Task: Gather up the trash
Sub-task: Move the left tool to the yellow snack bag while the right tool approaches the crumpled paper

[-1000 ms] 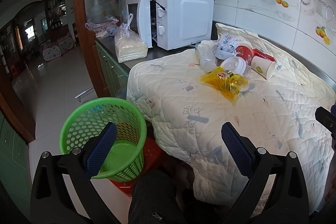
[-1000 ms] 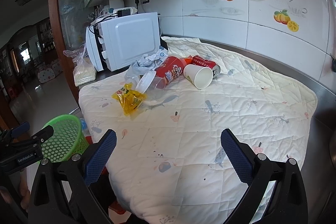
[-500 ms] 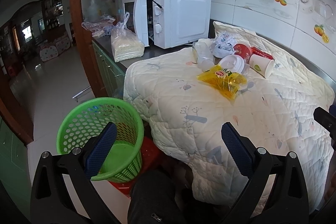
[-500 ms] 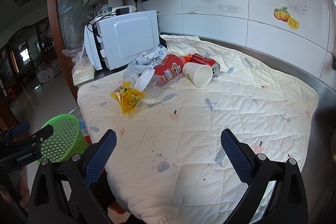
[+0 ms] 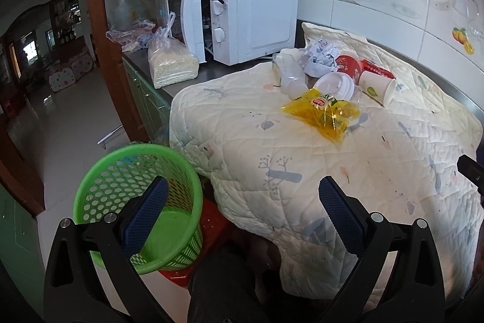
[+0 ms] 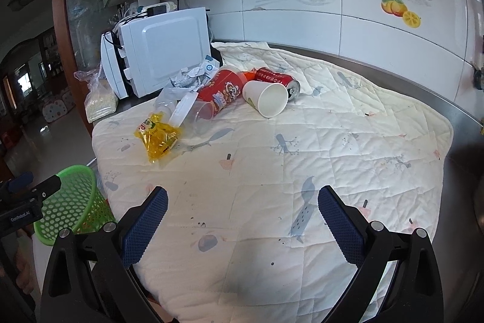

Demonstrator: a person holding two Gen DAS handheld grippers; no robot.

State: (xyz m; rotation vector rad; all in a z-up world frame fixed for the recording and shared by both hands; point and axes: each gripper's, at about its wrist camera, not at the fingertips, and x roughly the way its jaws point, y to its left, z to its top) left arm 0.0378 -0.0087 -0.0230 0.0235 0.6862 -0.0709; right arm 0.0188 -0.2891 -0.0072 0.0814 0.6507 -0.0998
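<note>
A pile of trash lies on the quilted cloth (image 6: 302, 171): a yellow wrapper (image 5: 325, 112) (image 6: 158, 136), a white paper cup (image 6: 267, 97) (image 5: 376, 87) on its side, a red snack tub (image 6: 222, 94), a red can (image 6: 276, 79), crumpled paper (image 5: 319, 56) and clear plastic (image 5: 287, 74). A green mesh basket (image 5: 121, 171) (image 6: 72, 199) stands on the floor to the left of the counter. My left gripper (image 5: 242, 214) is open, low, between basket and cloth edge. My right gripper (image 6: 242, 220) is open above the cloth's near part, empty.
A white microwave (image 5: 242, 20) and a bag of grain (image 5: 171, 62) stand on the counter behind the trash. The tiled wall (image 6: 363, 5) runs along the back. A red stool (image 5: 211, 220) sits under the basket. A person's dark trouser leg (image 5: 224, 286) is below the left gripper.
Both grippers have drifted slightly forward and left toward the counter; the trash pile appears a bit nearer. Nothing has been grasped.
</note>
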